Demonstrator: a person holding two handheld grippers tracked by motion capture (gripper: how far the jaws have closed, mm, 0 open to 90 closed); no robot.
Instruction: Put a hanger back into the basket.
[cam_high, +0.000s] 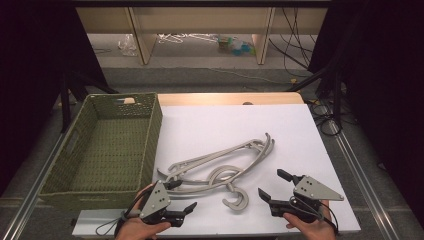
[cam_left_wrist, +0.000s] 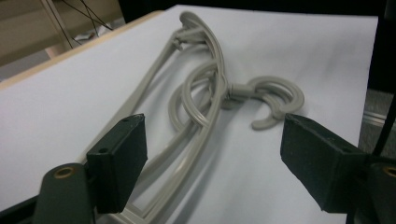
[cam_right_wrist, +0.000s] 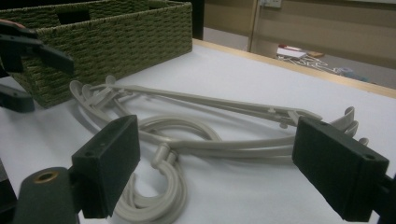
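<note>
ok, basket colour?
Olive green, woven weave, on the basket; clearest in the right gripper view.

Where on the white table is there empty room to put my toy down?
The far half of the white sheet is bare, between the green basket and the right edge. The basket's floor is bare too. Near the front it is crowded: the grey hangers lie between the left gripper and right gripper.

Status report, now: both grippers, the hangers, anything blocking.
Left gripper open, right gripper open, both empty. Grey hangers lie stacked on white tabletop between them, untouched. Green woven basket at left, empty; nothing blocking.
</note>
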